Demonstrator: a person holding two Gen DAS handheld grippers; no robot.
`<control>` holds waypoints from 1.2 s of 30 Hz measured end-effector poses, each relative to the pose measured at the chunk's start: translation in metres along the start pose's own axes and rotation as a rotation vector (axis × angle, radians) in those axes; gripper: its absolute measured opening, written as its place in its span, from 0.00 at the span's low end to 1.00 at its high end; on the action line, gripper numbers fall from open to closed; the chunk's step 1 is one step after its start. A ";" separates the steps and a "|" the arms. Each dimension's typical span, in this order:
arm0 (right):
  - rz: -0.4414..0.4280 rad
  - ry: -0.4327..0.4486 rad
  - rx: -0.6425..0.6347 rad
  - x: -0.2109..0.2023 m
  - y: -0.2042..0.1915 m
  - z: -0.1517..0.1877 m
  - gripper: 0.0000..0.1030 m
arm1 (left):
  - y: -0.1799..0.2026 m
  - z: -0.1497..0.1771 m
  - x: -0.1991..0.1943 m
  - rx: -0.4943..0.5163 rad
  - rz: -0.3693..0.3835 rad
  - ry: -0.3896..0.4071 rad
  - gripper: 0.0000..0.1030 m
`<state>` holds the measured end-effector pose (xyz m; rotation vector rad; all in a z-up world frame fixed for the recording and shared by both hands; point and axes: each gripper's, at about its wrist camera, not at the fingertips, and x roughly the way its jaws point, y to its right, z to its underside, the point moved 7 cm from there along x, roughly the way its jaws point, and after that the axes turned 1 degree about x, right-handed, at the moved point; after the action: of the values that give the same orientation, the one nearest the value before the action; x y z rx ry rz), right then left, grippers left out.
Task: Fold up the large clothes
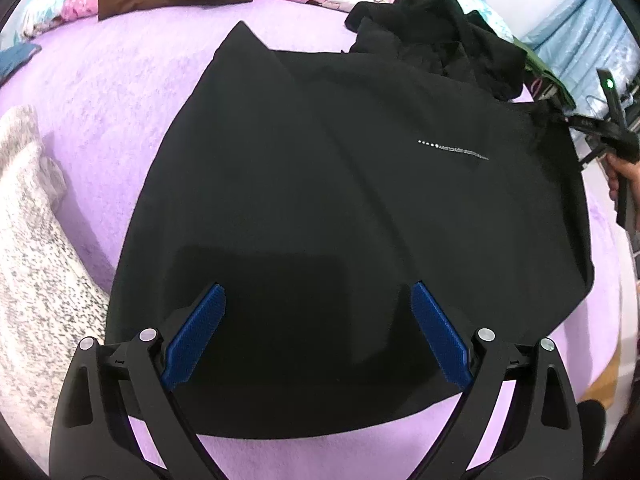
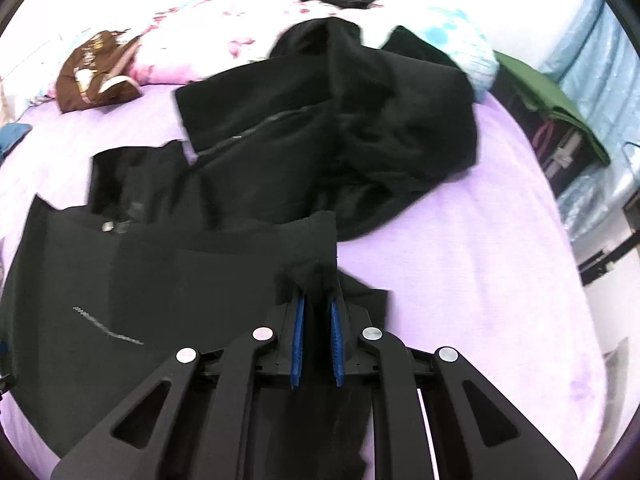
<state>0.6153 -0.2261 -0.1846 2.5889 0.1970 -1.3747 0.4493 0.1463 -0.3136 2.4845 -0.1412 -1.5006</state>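
A: Where is the black garment [image 1: 340,208] laid?

B: Spread flat on the lilac bed [image 1: 120,92], print line up, presumably so edges can be matched. A crumpled black pile [image 2: 360,128] is left beyond it, near the floral pillows [image 2: 208,40].

A: Right hand-held gripper [image 2: 318,312]?

B: Nearly closed; a corner of the garment is pinched between its blue pads [image 2: 298,328], likely for carrying across as a fold.

A: Left hand-held gripper [image 1: 318,300]?

B: Held wide above the near hem, nothing gripped.

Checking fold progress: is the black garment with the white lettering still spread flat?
Mostly spread. The black garment lies flat on the purple sheet; the right gripper pinches one corner.
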 end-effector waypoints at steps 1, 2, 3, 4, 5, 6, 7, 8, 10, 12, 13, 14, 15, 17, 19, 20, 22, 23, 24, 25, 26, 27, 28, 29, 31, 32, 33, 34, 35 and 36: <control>0.005 -0.018 0.019 0.008 0.012 0.002 0.11 | -0.002 0.000 0.002 -0.008 0.007 -0.004 0.88; 0.002 -0.030 0.039 0.014 0.019 0.004 0.11 | -0.004 0.001 0.005 -0.020 0.016 -0.012 0.88; -0.012 -0.042 0.072 0.022 0.027 0.006 0.11 | -0.006 0.001 0.007 -0.029 0.022 -0.014 0.88; -0.022 -0.050 0.093 0.028 0.032 0.008 0.11 | -0.007 0.001 0.008 -0.037 0.029 -0.016 0.88; -0.031 -0.057 0.116 0.037 0.038 0.011 0.11 | -0.008 0.003 0.009 -0.041 0.032 -0.018 0.88; -0.041 -0.065 0.133 0.047 0.041 0.014 0.11 | -0.009 0.003 0.010 -0.044 0.034 -0.020 0.88; -0.055 -0.071 0.150 0.056 0.044 0.016 0.11 | -0.010 0.004 0.010 -0.045 0.038 -0.023 0.88; -0.064 -0.073 0.160 0.062 0.046 0.016 0.11 | -0.012 0.004 0.012 -0.051 0.047 -0.026 0.88; -0.083 -0.075 0.179 0.079 0.048 0.016 0.12 | -0.016 0.004 0.013 -0.072 0.068 -0.028 0.88; -0.075 -0.100 0.190 0.098 0.047 0.019 0.14 | -0.020 0.005 0.014 -0.090 0.080 -0.029 0.88; -0.070 -0.121 0.195 0.105 0.045 0.022 0.19 | -0.021 0.005 0.015 -0.095 0.082 -0.032 0.88; -0.066 -0.131 0.194 0.106 0.044 0.024 0.25 | -0.021 0.004 0.015 -0.094 0.080 -0.033 0.88; -0.065 -0.125 0.190 0.103 0.044 0.026 0.25 | -0.020 0.004 0.015 -0.091 0.079 -0.032 0.88; -0.087 -0.102 0.201 0.085 0.048 0.031 0.47 | -0.019 0.001 0.011 -0.098 0.085 -0.029 0.88; -0.098 -0.068 0.207 0.055 0.055 0.040 0.63 | -0.016 -0.005 0.004 -0.106 0.105 -0.008 0.88; -0.105 -0.053 0.201 0.038 0.057 0.047 0.66 | -0.013 -0.006 0.000 -0.108 0.120 0.002 0.88; -0.079 -0.049 0.182 0.005 0.060 0.071 0.68 | -0.004 -0.006 -0.006 -0.101 0.136 0.015 0.89; -0.061 -0.055 0.163 -0.008 0.060 0.086 0.68 | 0.006 -0.008 -0.010 -0.089 0.153 0.024 0.90; -0.032 -0.043 0.140 -0.027 0.058 0.105 0.68 | 0.015 -0.007 -0.012 -0.077 0.168 0.026 0.91; -0.022 -0.031 0.122 -0.038 0.057 0.116 0.68 | 0.031 -0.005 -0.014 -0.054 0.191 0.025 0.91; -0.014 -0.023 0.099 -0.051 0.053 0.131 0.68 | 0.043 -0.003 -0.014 -0.036 0.206 0.023 0.91; -0.008 -0.016 0.083 -0.064 0.050 0.144 0.68 | 0.057 0.000 -0.015 -0.013 0.227 0.017 0.92; -0.012 -0.011 0.081 -0.070 0.046 0.154 0.68 | 0.071 0.003 -0.014 0.009 0.247 0.012 0.92; -0.028 -0.014 0.088 -0.076 0.042 0.165 0.68 | 0.086 0.010 -0.013 0.036 0.262 0.004 0.92; -0.047 -0.019 0.093 -0.083 0.037 0.183 0.68 | 0.109 0.020 -0.007 0.072 0.278 -0.027 0.92; -0.041 -0.015 0.085 -0.088 0.033 0.190 0.68 | 0.117 0.022 -0.004 0.082 0.291 -0.032 0.92; -0.038 -0.009 0.070 -0.092 0.028 0.199 0.68 | 0.125 0.024 -0.002 0.089 0.303 -0.035 0.92; -0.031 -0.007 0.055 -0.095 0.024 0.207 0.68 | 0.128 0.026 -0.001 0.093 0.305 -0.039 0.92; -0.029 -0.011 0.039 -0.096 0.018 0.214 0.68 | 0.134 0.029 0.001 0.097 0.306 -0.045 0.92; -0.025 -0.013 0.027 -0.098 0.012 0.220 0.66 | 0.138 0.031 0.003 0.100 0.311 -0.046 0.92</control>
<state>0.3870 -0.2931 -0.2222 2.6069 0.2101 -1.4124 0.4289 0.0071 -0.2955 2.3646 -0.5945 -1.4488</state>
